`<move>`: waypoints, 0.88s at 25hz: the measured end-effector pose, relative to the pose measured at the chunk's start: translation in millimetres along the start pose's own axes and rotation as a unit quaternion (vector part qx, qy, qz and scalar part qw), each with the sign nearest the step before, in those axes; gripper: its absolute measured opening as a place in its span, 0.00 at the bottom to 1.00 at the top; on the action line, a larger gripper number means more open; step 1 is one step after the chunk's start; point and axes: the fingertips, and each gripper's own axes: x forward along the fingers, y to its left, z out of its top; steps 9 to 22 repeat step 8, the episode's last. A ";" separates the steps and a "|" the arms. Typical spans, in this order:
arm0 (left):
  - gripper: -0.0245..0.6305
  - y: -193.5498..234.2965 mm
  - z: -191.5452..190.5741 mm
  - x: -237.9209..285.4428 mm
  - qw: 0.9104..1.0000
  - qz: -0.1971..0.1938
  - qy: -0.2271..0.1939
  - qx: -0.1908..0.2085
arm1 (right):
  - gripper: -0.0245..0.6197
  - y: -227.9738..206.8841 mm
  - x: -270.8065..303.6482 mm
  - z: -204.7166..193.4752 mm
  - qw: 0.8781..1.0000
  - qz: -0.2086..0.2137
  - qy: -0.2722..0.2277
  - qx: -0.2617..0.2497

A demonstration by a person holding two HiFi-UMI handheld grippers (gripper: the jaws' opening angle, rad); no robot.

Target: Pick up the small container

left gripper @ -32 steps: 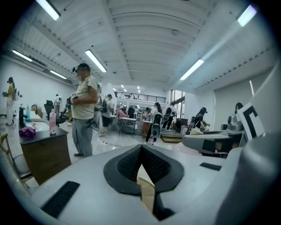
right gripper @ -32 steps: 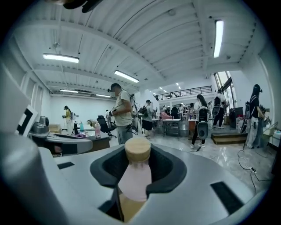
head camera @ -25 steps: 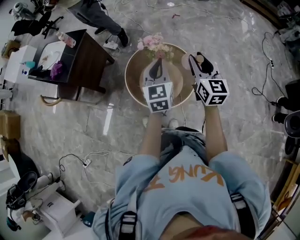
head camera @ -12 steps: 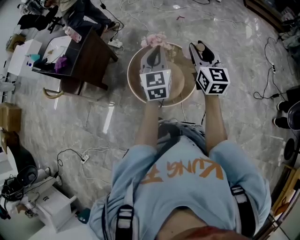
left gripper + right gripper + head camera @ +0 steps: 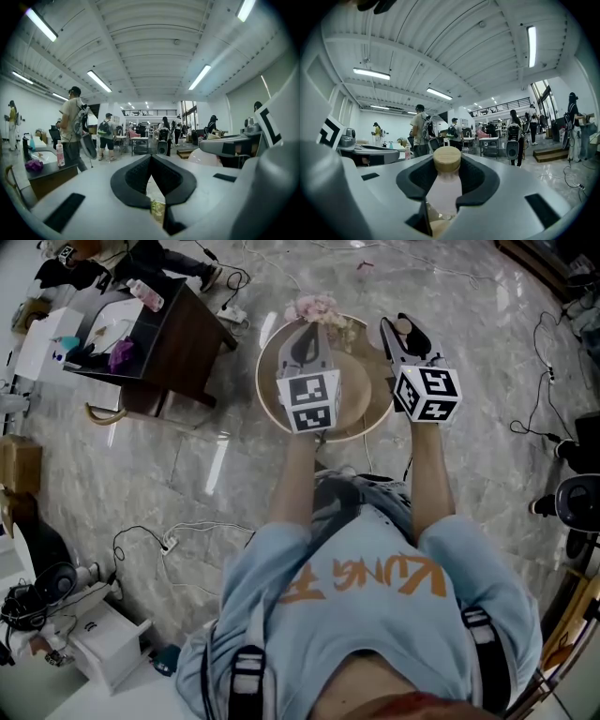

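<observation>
The small container (image 5: 446, 180) is a pale pink bottle with a round wooden cap, standing upright between the jaws of my right gripper (image 5: 446, 165), which is shut on its body. In the head view the right gripper (image 5: 405, 334) holds the container (image 5: 403, 328) at the right rim of the round wooden table (image 5: 366, 423). My left gripper (image 5: 306, 345) hovers over the middle of that table. In the left gripper view its jaws (image 5: 151, 161) meet at the tips, with nothing between them.
Pink flowers (image 5: 316, 307) sit at the round table's far edge. A dark side table (image 5: 178, 352) with a pink bottle and clutter stands to the left. Cables (image 5: 178, 540) trail over the marble floor. Several people stand in the hall beyond.
The head view has drifted a little, so the round table and both grippers sit slightly higher in the frame. The right grip on the container is unchanged.
</observation>
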 end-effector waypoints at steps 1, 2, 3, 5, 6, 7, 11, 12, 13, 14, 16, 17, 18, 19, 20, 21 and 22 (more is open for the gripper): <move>0.07 -0.5 -0.7 -0.6 1.000 0.000 0.000 0.001 | 0.26 0.1 -0.7 -0.7 1.000 0.000 0.000 0.000; 0.07 -0.5 -1.2 -0.8 1.000 0.000 0.001 0.001 | 0.26 0.5 -0.8 -1.3 1.000 0.000 0.001 -0.001; 0.07 0.1 -1.6 -0.6 1.000 0.000 0.001 0.001 | 0.26 1.4 0.0 -1.7 1.000 0.001 0.001 -0.001; 0.07 3.4 -1.9 1.1 1.000 0.000 0.002 0.000 | 0.26 3.6 3.7 -2.4 1.000 0.003 0.001 -0.003; 0.07 5.4 -2.1 2.3 1.000 0.001 0.002 -0.001 | 0.26 4.7 5.9 -2.7 1.000 0.004 0.002 -0.004; 0.07 7.3 -2.2 3.5 1.000 0.002 0.002 -0.001 | 0.26 5.6 8.0 -3.0 1.000 0.005 0.002 -0.005; 0.07 9.1 -2.4 4.7 1.000 0.002 0.002 -0.002 | 0.26 6.4 10.1 -3.3 1.000 0.006 0.002 -0.006; 0.07 9.1 -2.4 4.7 1.000 0.002 0.002 -0.002 | 0.26 6.4 10.1 -3.3 1.000 0.006 0.002 -0.006; 0.07 9.1 -2.4 4.7 1.000 0.002 0.002 -0.002 | 0.26 6.4 10.1 -3.3 1.000 0.006 0.002 -0.006; 0.07 9.1 -2.4 4.7 1.000 0.002 0.002 -0.002 | 0.26 6.4 10.1 -3.3 1.000 0.006 0.002 -0.006; 0.07 9.1 -2.4 4.7 1.000 0.002 0.002 -0.002 | 0.26 6.4 10.1 -3.3 1.000 0.006 0.002 -0.006; 0.07 9.1 -2.4 4.7 1.000 0.002 0.002 -0.002 | 0.26 6.4 10.1 -3.3 1.000 0.006 0.002 -0.006; 0.07 9.1 -2.4 4.7 1.000 0.002 0.002 -0.002 | 0.26 6.4 10.1 -3.3 1.000 0.006 0.002 -0.006; 0.07 9.1 -2.4 4.7 1.000 0.002 0.002 -0.002 | 0.26 6.4 10.1 -3.3 1.000 0.006 0.002 -0.006; 0.07 9.1 -2.4 4.7 1.000 0.002 0.002 -0.002 | 0.26 6.4 10.1 -3.3 1.000 0.006 0.002 -0.006; 0.07 9.1 -2.4 4.7 1.000 0.002 0.002 -0.002 | 0.26 6.4 10.1 -3.3 1.000 0.006 0.002 -0.006; 0.07 9.1 -2.4 4.7 1.000 0.002 0.002 -0.002 | 0.26 6.4 10.1 -3.3 1.000 0.006 0.002 -0.006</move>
